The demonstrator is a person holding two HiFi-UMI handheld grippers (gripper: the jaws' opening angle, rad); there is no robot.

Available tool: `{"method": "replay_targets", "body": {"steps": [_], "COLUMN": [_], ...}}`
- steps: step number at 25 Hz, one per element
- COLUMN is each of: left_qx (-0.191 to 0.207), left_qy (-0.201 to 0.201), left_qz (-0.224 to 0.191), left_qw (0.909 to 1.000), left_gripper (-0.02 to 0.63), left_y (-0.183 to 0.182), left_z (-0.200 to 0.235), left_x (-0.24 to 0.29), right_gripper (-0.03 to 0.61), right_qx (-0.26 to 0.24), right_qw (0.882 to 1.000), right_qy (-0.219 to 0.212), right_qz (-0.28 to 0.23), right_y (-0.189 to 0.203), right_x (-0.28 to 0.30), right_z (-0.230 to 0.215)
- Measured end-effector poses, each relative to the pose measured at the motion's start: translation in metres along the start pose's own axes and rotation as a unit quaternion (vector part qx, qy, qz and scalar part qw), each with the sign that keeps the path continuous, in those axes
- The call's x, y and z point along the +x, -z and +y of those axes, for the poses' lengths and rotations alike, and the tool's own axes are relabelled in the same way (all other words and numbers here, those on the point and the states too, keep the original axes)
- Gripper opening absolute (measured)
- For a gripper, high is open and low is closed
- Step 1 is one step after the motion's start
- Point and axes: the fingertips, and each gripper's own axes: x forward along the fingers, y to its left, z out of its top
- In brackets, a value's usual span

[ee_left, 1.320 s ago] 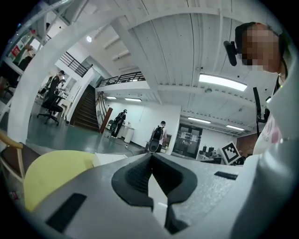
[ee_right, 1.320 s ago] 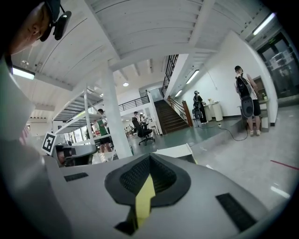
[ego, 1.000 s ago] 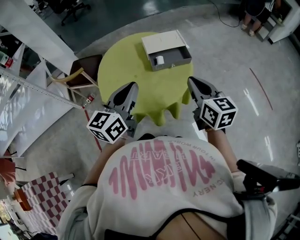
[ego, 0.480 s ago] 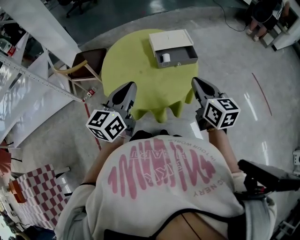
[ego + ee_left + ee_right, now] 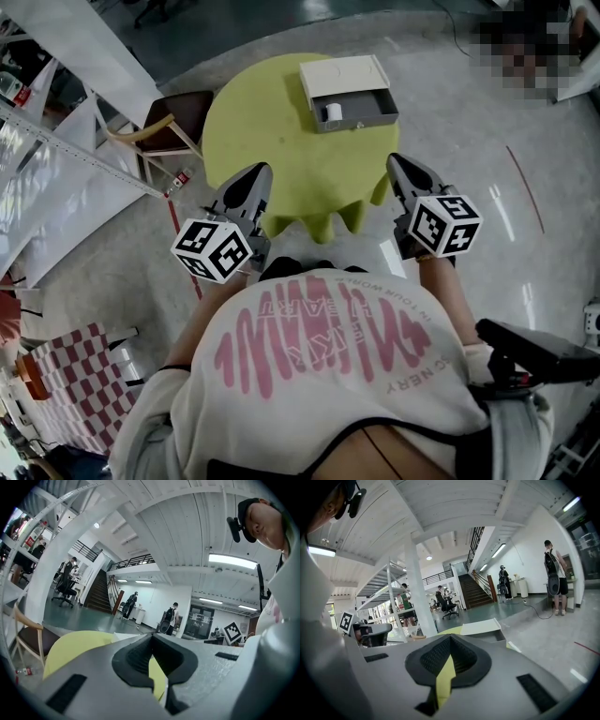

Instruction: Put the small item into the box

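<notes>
Both the left gripper (image 5: pixel 253 176) and right gripper (image 5: pixel 403 167) stayed shut and empty near the table (image 5: pixel 272 122). The left had edged slightly left, and the small item (image 5: pixel 333 112) remained inside the box (image 5: pixel 349 80).

small white item (image 5: pixel 333 112) sits inside open grey box (image 5: pixel 367 103).

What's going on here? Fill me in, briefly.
A person stands at a round yellow-green table with a hand-held gripper in each hand. The left hand-held gripper and the right hand-held gripper are both shut and empty, held by the table's near edge. On the far side sits a grey box with its drawer open under a white top. A small white item lies inside the drawer. Neither gripper touches the box.
</notes>
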Motion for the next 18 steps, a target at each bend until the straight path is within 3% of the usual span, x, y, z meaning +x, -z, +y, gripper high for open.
{"method": "replay_targets", "body": {"steps": [18], "left_qx": [-0.006], "left_qy": [0.012], "left_qz": [0.014], "left_qw": [0.9998], "left_gripper": [0.008], "left_y": [0.01], "left_z": [-0.003], "left_x": [0.036], "right_gripper": [0.005], "right_qx": [0.0], "right_qw": [1.0], "right_qy": [0.017], "right_qz": [0.01], "right_y": [0.001], "right_x": [-0.004], "right_z": [-0.03]}}
